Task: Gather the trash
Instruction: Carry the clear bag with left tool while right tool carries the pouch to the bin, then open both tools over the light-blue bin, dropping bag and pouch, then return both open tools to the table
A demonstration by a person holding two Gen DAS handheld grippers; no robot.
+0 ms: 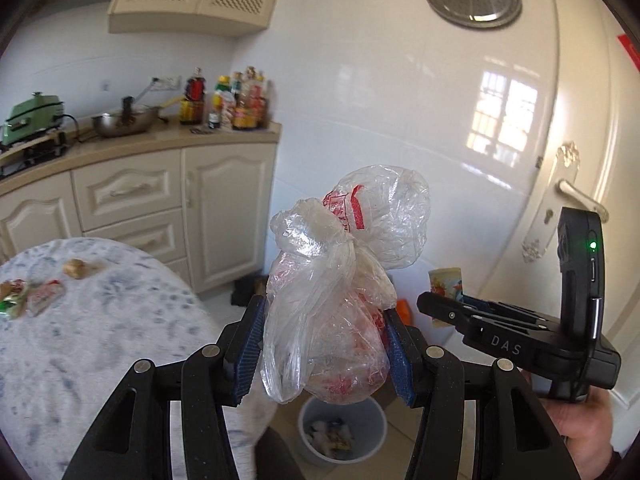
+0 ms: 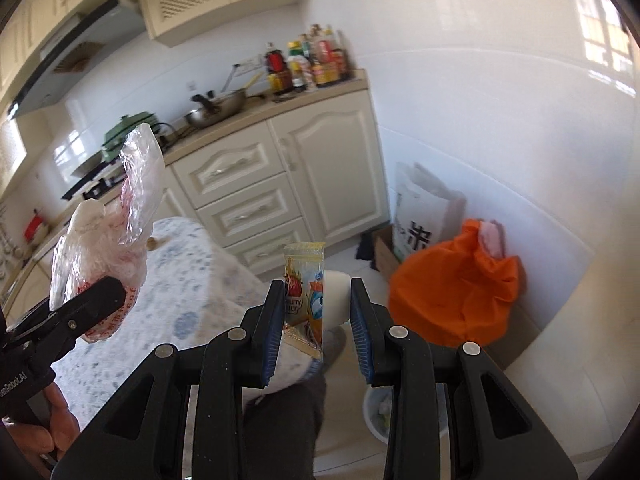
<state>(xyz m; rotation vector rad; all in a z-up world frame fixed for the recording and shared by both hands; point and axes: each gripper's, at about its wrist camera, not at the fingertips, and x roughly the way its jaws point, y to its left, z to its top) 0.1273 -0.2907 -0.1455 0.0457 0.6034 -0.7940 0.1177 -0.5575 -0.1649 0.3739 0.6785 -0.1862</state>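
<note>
My left gripper is shut on a knotted clear plastic bag with red print, held in the air above a small grey trash bin on the floor. The bag also shows in the right wrist view. My right gripper holds a small yellow jelly packet and a white cup-like item between its jaws, above the same bin. The right gripper shows in the left wrist view with the packet.
A table with a blue-patterned cloth stands left, with wrappers and a food scrap on it. Kitchen cabinets, an orange bag, a white paper bag and a door surround the floor.
</note>
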